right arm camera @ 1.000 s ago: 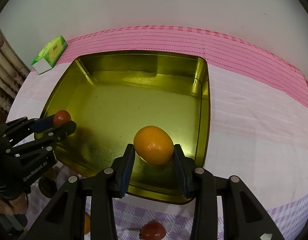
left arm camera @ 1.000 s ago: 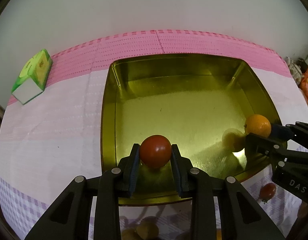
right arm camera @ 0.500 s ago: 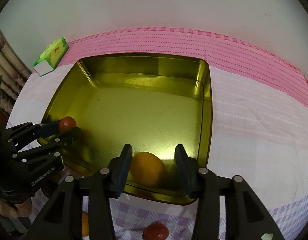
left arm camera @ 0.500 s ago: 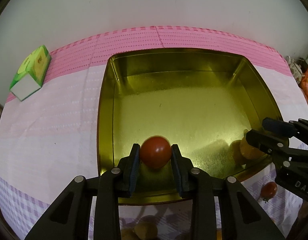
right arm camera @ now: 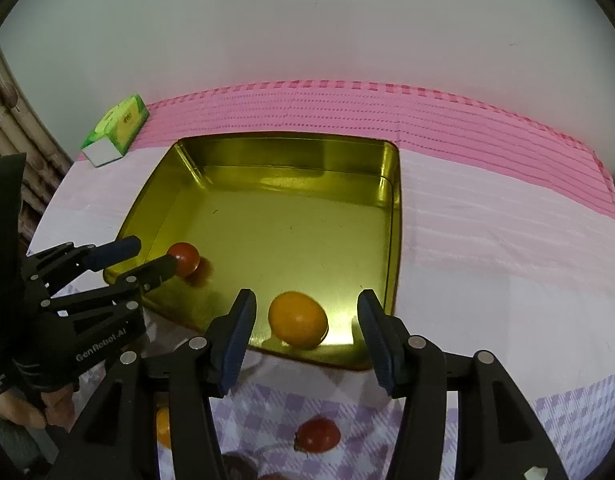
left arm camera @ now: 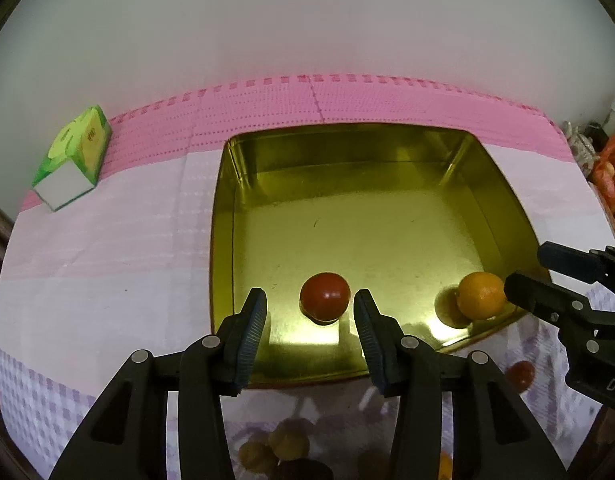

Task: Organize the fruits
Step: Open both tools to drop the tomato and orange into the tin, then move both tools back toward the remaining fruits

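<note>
the left gripper (left arm camera: 309,312) is opening, its pads clear of the tomato (left arm camera: 324,295) that sits between them on the tin (left arm camera: 223,216) floor. the right gripper (right arm camera: 305,318) is opening too, the orange (right arm camera: 298,319) lying loose between its pads near the tin's front wall.

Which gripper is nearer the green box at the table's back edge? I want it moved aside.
Left. The left gripper hangs over the gold tin's near-left corner, the side the green box is on. The right gripper hangs over the tin's near-right corner, farther off.
</note>
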Tool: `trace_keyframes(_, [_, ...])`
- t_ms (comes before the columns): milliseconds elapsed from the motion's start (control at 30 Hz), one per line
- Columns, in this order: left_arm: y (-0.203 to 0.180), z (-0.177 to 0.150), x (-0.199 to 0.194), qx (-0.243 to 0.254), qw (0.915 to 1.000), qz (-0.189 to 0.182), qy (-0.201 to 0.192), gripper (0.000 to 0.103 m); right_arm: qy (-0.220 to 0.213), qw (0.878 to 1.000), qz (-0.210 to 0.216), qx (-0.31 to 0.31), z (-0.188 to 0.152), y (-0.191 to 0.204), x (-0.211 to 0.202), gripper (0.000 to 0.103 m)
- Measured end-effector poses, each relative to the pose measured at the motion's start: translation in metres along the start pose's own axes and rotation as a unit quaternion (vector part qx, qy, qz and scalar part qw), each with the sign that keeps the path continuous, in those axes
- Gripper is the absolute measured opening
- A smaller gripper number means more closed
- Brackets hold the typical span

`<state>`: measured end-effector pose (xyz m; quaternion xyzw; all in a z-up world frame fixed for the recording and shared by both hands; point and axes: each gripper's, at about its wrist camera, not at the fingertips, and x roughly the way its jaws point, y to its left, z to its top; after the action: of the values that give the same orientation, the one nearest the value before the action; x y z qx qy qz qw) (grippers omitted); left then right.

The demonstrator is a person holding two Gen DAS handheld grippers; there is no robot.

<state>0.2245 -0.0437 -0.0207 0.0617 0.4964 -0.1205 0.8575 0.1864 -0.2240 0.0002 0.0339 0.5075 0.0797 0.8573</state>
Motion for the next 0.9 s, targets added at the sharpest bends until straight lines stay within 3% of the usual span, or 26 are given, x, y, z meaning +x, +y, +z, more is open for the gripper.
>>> trace_keyframes(333, [0.005, -0.03, -0.047, 0.0, 0.9997, 0.002, -0.024, 0.047, -0.01, 1.0, 0.003, 0.001, -0.038, 0.006, -0.033, 0.05])
trace_keyframes(667, [0.007, -0.099, -0.077, -0.005, 0.9999, 0.005, -0.014, 0.047, 0.016, 1.0, 0.005, 0.003, -0.103, 0.012, -0.052, 0.05])
trace_keyframes(900, [0.004, -0.137, -0.076, -0.01, 0.9999, 0.005, 0.008, 0.047, 0.042, 0.999, 0.009, 0.009, -0.138, 0.014, -0.046, 0.05])
